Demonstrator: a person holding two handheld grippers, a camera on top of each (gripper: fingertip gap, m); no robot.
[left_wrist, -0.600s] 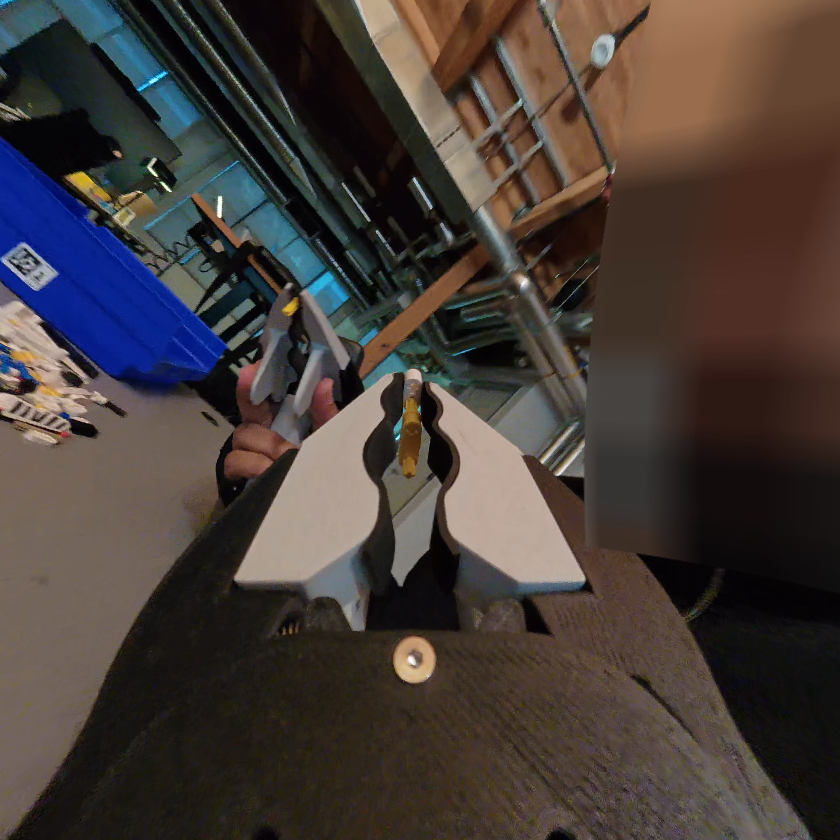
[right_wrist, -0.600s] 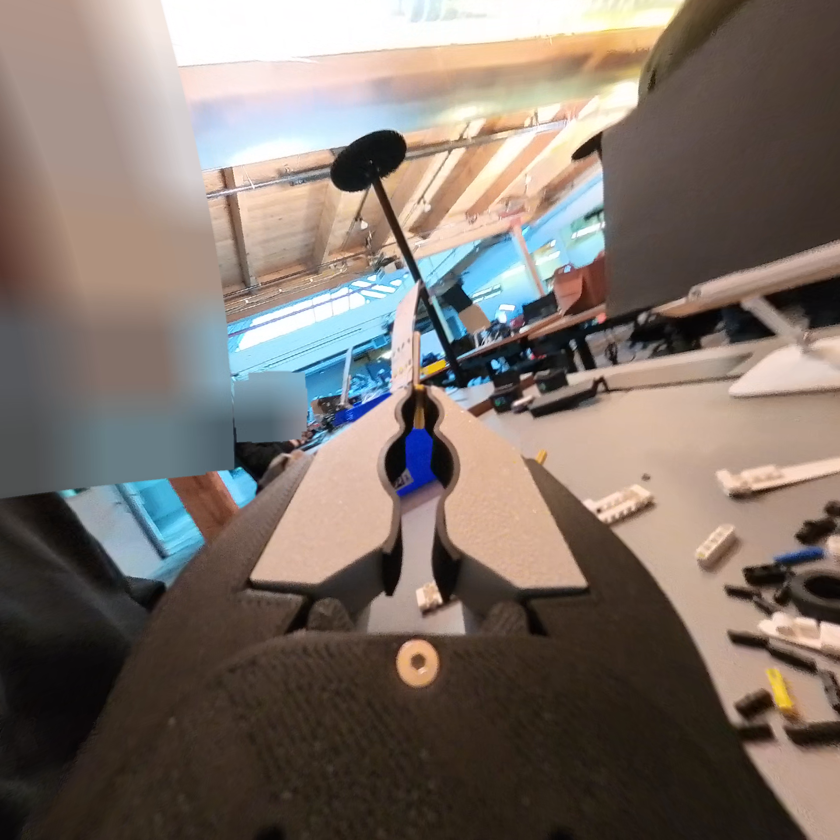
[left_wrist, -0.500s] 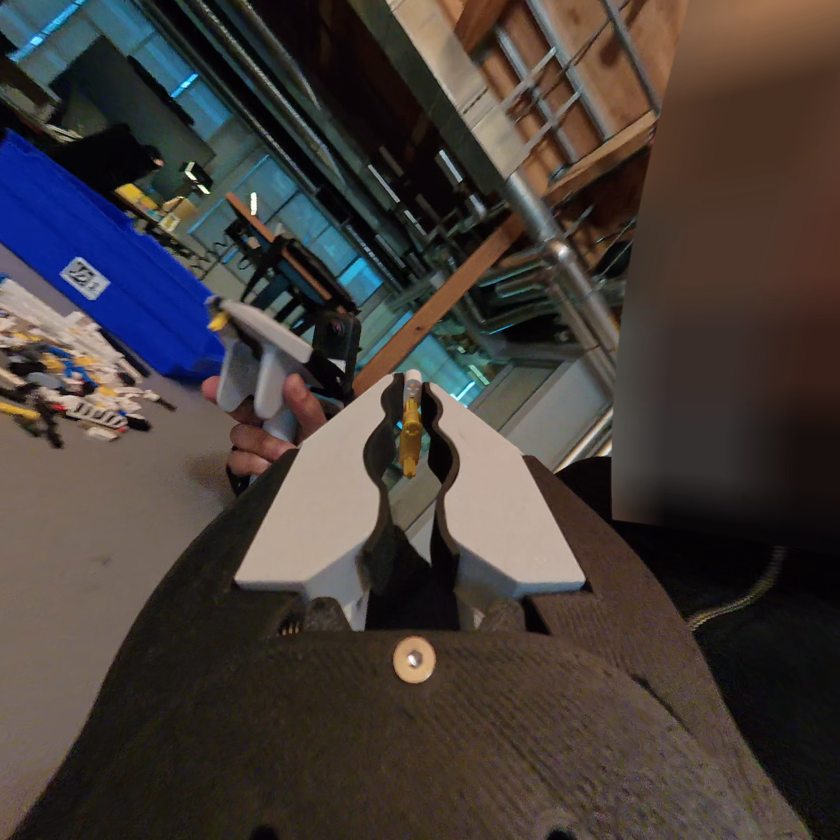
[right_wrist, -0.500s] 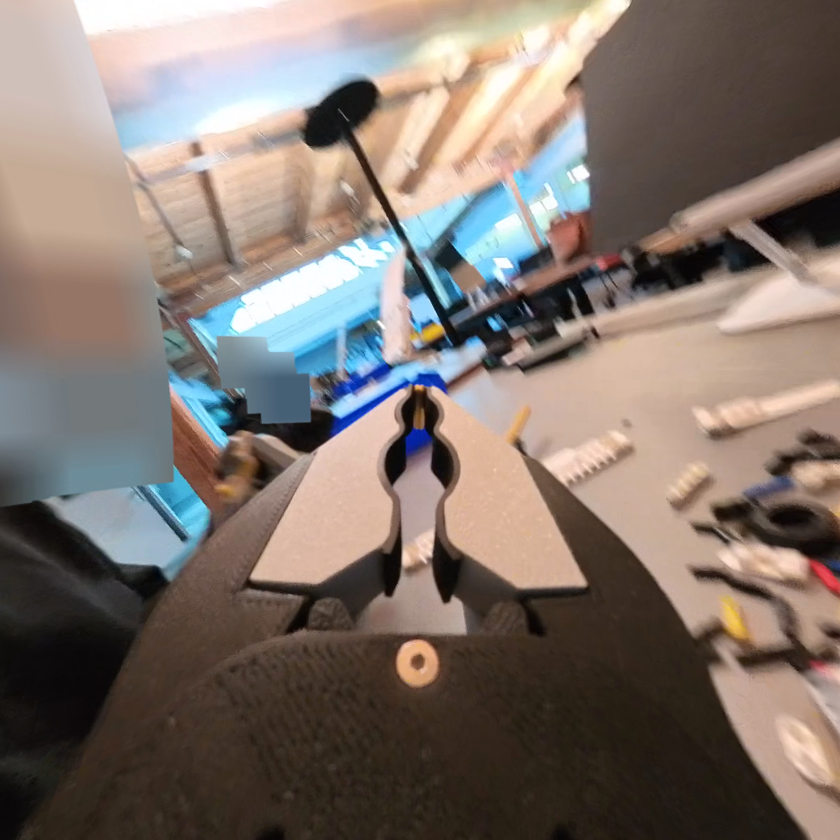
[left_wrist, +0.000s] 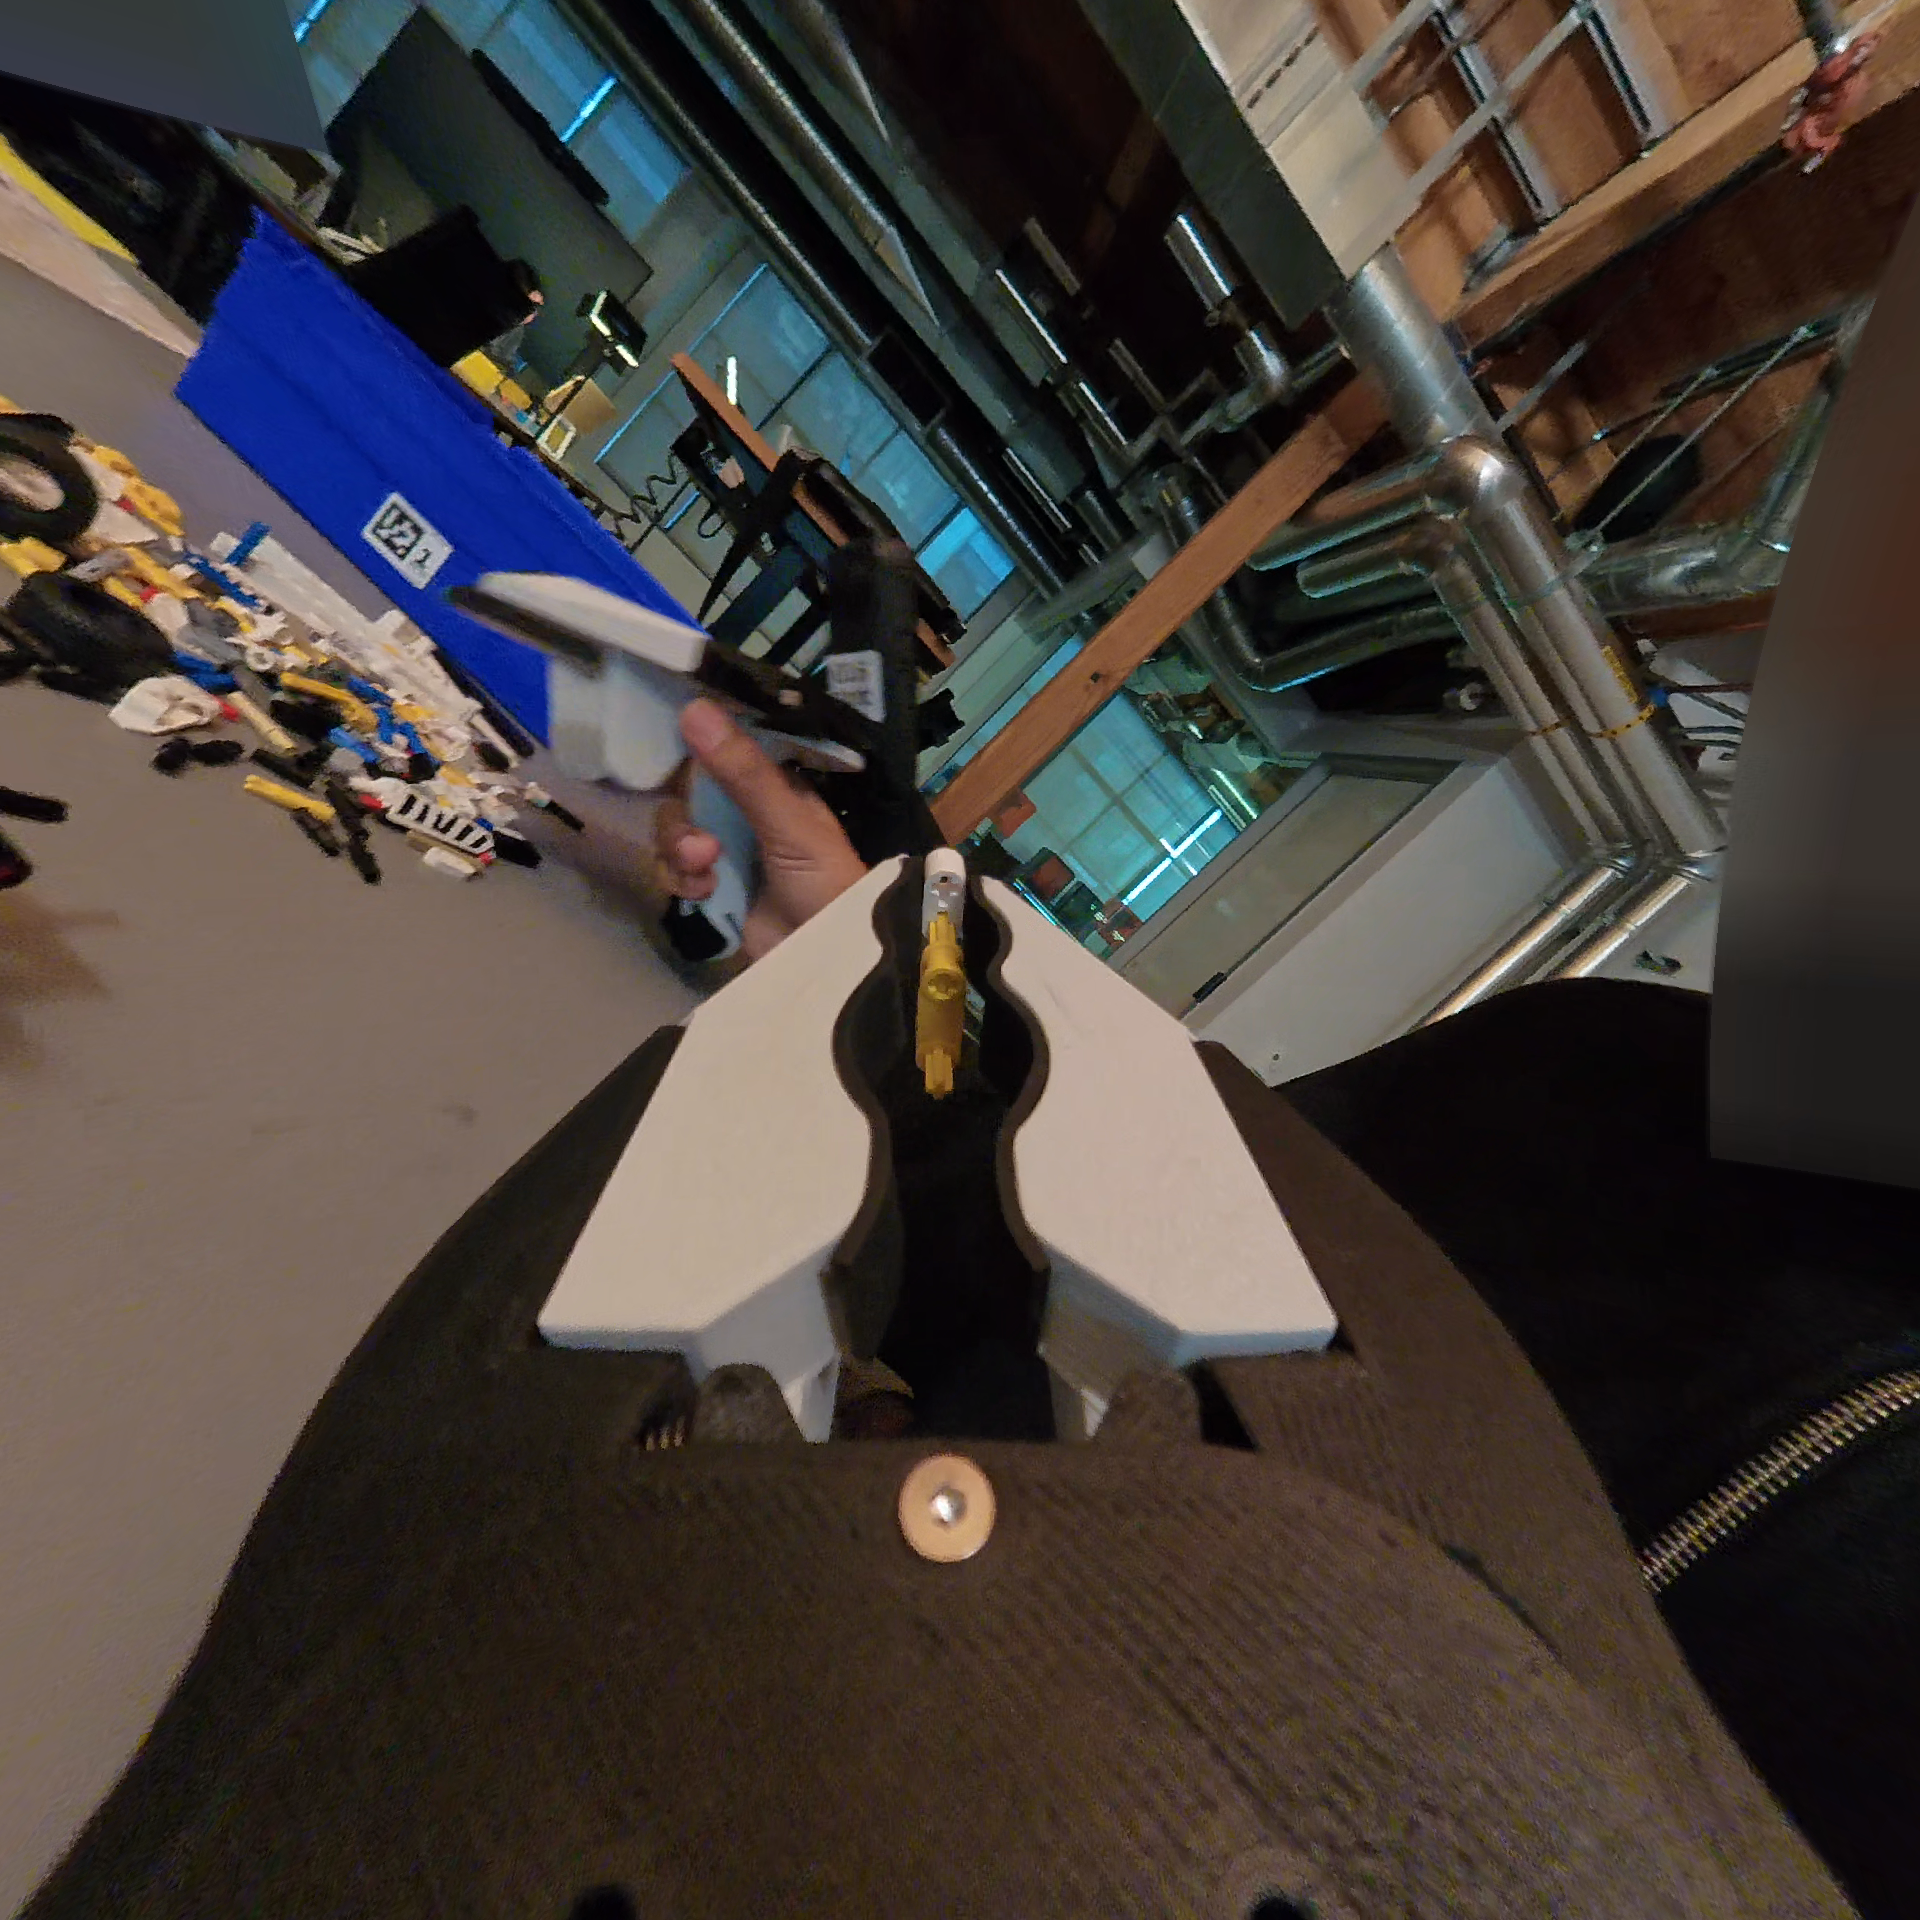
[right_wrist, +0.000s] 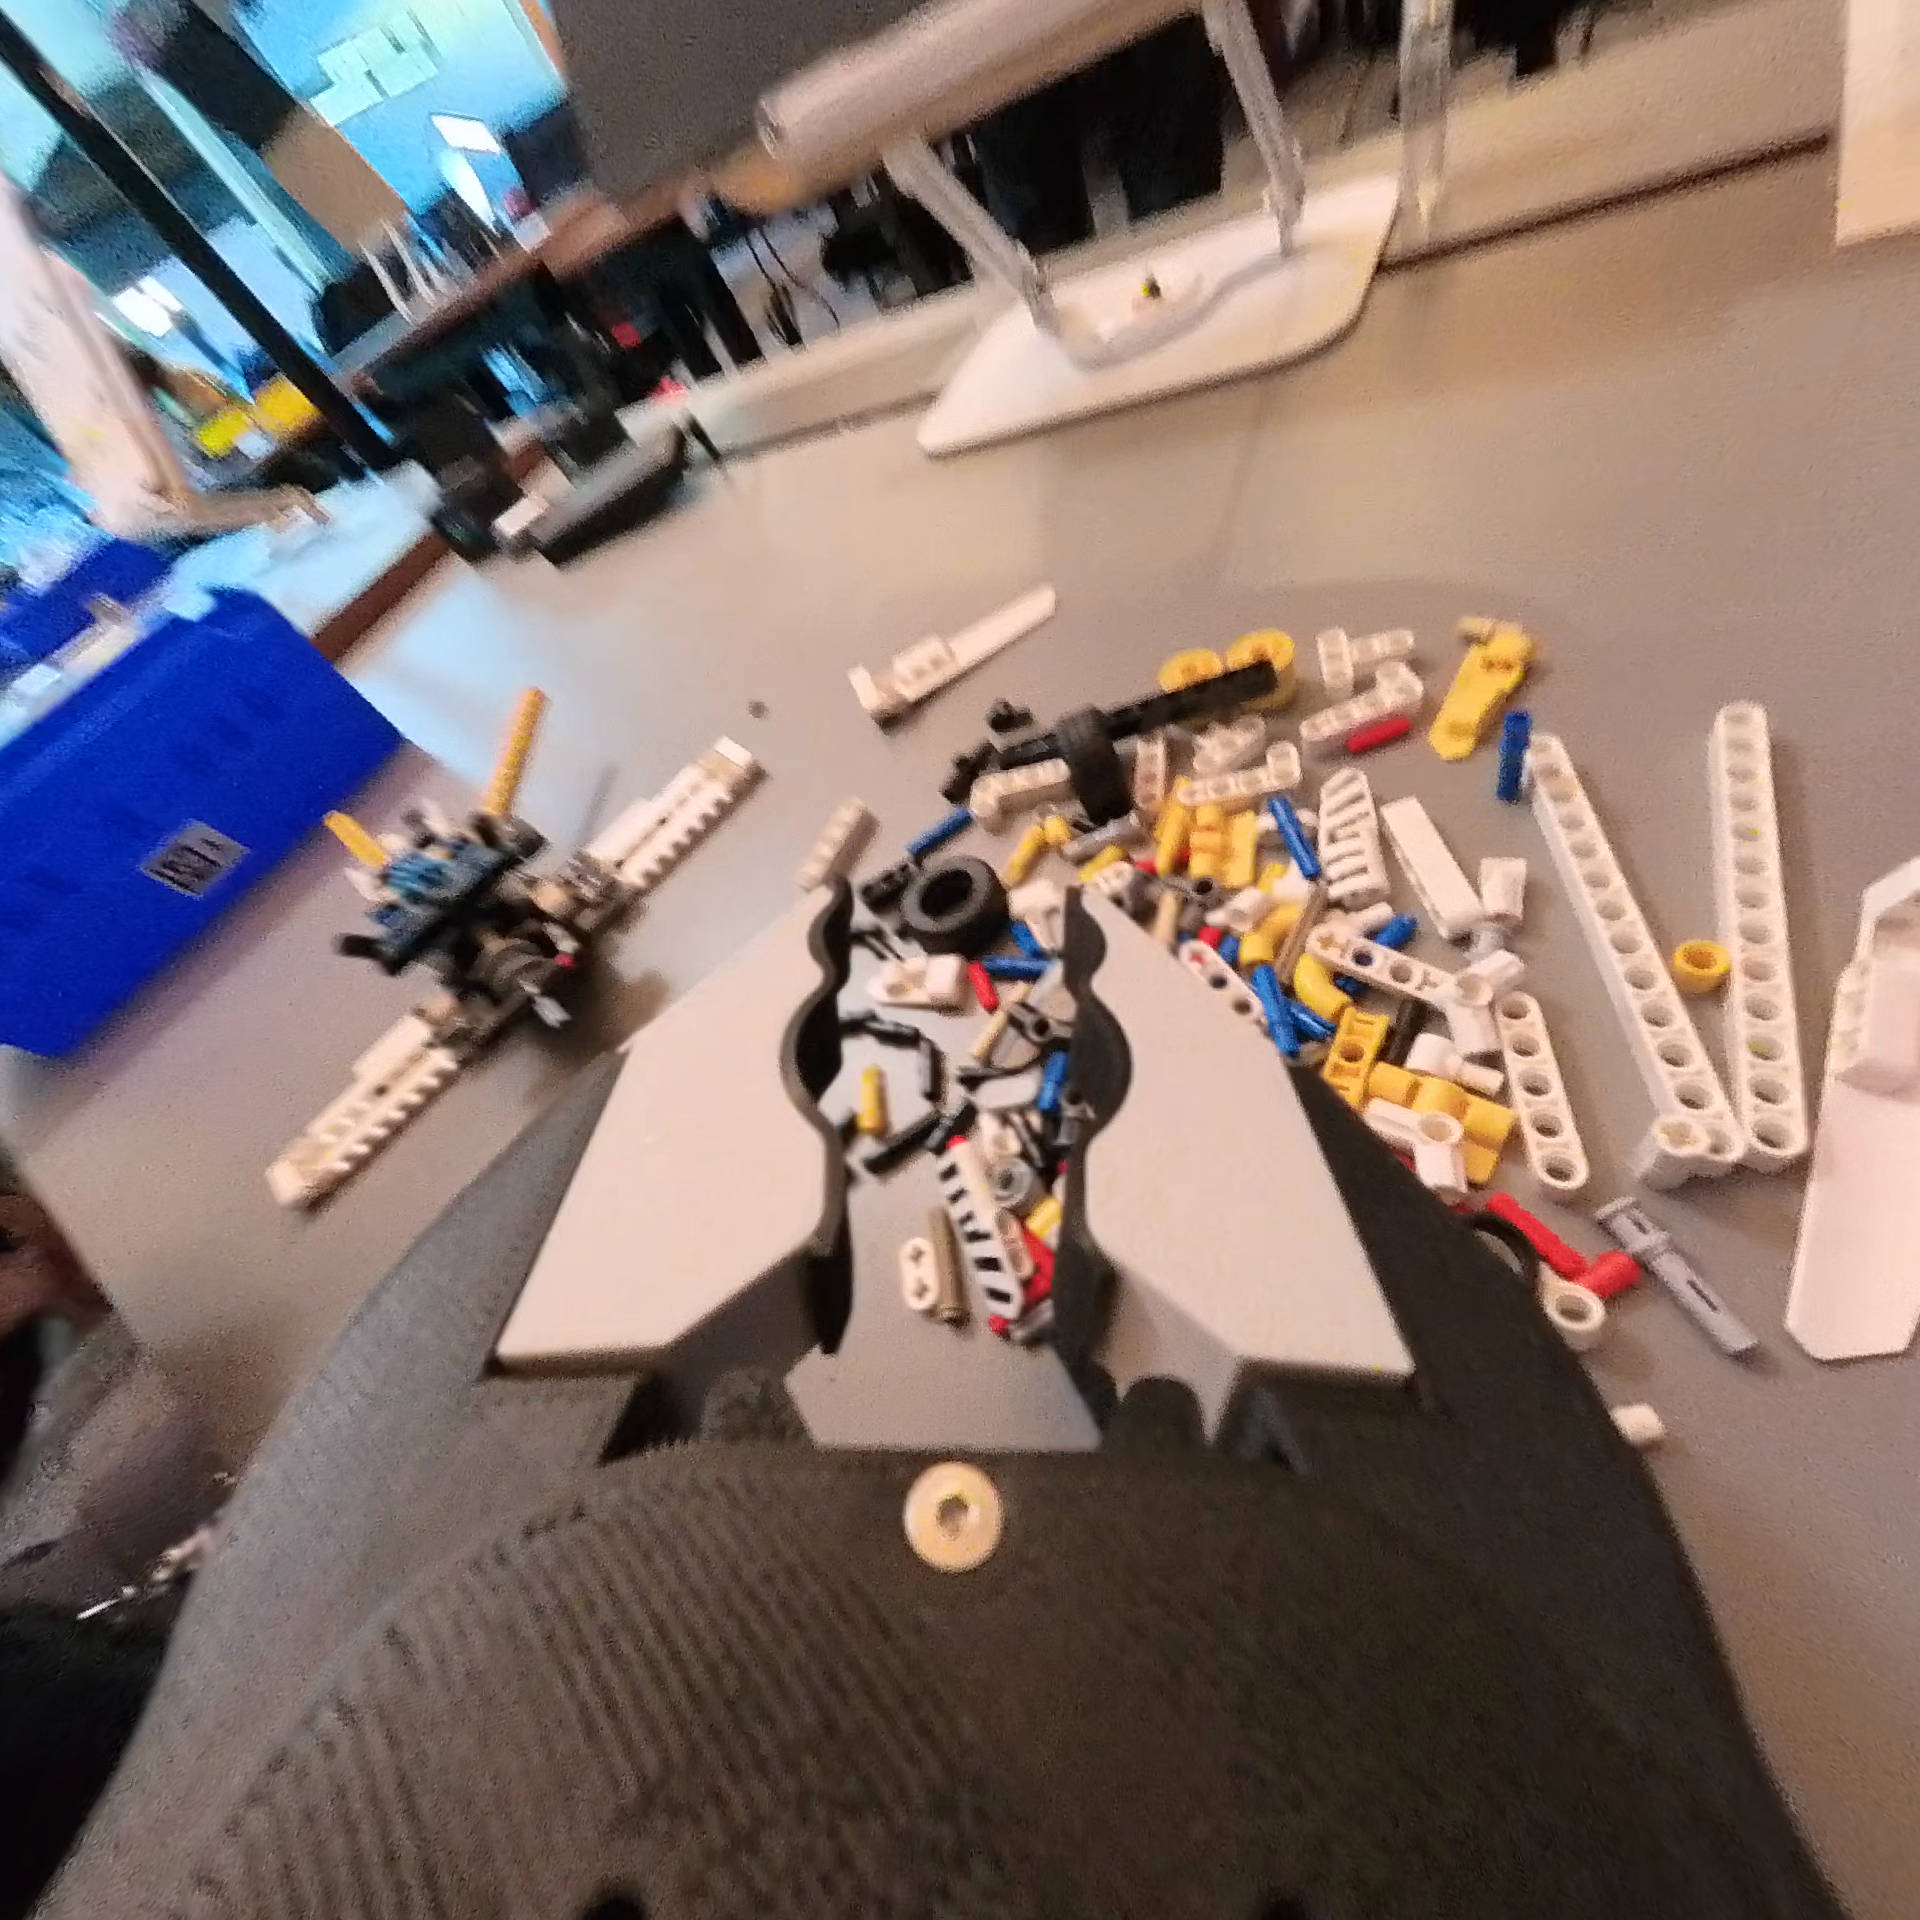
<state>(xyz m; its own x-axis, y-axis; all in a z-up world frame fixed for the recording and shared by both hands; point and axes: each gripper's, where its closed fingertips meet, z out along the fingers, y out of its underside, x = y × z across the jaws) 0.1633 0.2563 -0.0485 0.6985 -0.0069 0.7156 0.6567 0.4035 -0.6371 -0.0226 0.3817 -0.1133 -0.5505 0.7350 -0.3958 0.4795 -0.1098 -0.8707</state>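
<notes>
My left gripper (left_wrist: 940, 883) is shut on a small white piece (left_wrist: 943, 878) with a yellow pin (left_wrist: 938, 992) stuck in it, held up in the air and pointing at the ceiling. My right gripper (right_wrist: 956, 899) is open and empty, tilted down over a pile of small white, yellow, blue and black building pieces (right_wrist: 1247, 935) on the grey table (right_wrist: 1558, 520). A black tyre (right_wrist: 951, 914) lies just beyond its fingertips. In the left wrist view the right gripper (left_wrist: 478, 603) shows in a hand, pointing at the same pile (left_wrist: 260, 686).
A partly built model with white toothed beams (right_wrist: 468, 914) lies left of the pile. A blue bin (right_wrist: 156, 790) stands at the far left. Long white beams (right_wrist: 1621, 935) lie at the right. A white monitor stand (right_wrist: 1143, 343) is at the back. One gripper's finger ends stand about 25 cm off the other's.
My right gripper swung down from the air to the pile and opened; the small yellow piece seen between its tips is gone from them. My left gripper kept its hold and barely moved.
</notes>
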